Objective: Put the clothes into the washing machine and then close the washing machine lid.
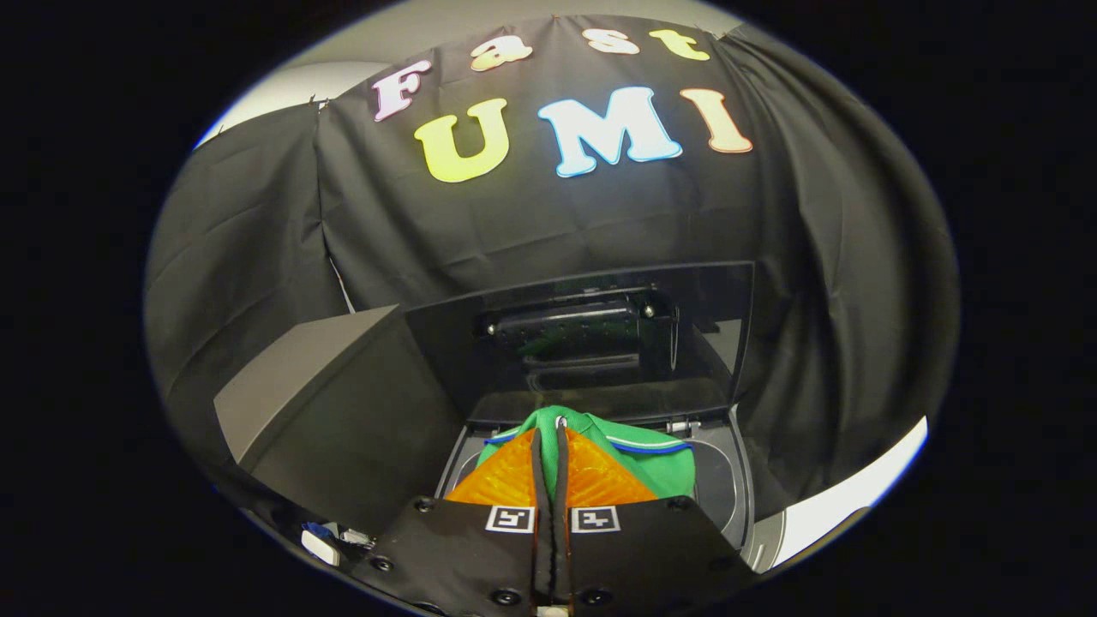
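A: What surrounds the washing machine point(737, 480)?

B: Black cloth wall point(531, 214) behind and to both sides, hanging in folds across the upper frame. At centre left, a dark box point(343, 411) with a grey sloped top stands just beside the machine. A strip of pale surface point(857, 488) shows at lower right. Some small white and blue bits point(321, 540) lie at lower left, too small to tell what they are.

A: Anything in the way of the opening?

B: The lid point(583, 343) stands raised, upright at the back of the opening, in the middle of the frame. Glossy and dark, it reflects a dark shape. Nothing lies between the fingers and the opening except the garment itself.

A: Counts?

B: One machine, one lid, one box, one garment point(651, 458), one gripper point(553, 437).

A: The garment?

B: Green cloth, bunched, with a thin blue and white trim line along an edge. It sits at lower centre, over the machine's open top, just in front of the lid's base. Whether it hangs above the drum or rests on the rim, cannot tell.

A: Gripper?

B: Fingers drawn together with only a narrow slit between them, at bottom centre. The green cloth is pinched between their tips, bulging out on the right and above.
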A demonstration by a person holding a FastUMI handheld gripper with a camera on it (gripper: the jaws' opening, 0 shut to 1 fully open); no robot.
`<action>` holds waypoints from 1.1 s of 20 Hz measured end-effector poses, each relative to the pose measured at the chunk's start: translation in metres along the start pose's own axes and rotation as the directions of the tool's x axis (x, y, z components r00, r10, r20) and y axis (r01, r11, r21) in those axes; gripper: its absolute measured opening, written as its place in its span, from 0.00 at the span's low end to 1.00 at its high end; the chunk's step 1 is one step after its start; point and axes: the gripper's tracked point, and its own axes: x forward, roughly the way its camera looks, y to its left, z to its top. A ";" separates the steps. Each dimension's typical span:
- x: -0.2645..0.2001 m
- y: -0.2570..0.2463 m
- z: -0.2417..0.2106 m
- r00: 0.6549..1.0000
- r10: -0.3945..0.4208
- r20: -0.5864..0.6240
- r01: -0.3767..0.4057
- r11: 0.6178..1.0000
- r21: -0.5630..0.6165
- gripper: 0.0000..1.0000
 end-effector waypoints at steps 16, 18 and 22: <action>0.031 -0.013 -0.072 0.985 -0.066 -0.161 0.068 0.998 0.007 0.02; 0.032 -0.013 -0.074 0.983 -0.073 -0.168 0.076 0.997 0.008 0.02; 0.031 -0.015 -0.075 0.981 -0.083 -0.173 0.087 0.996 0.017 0.02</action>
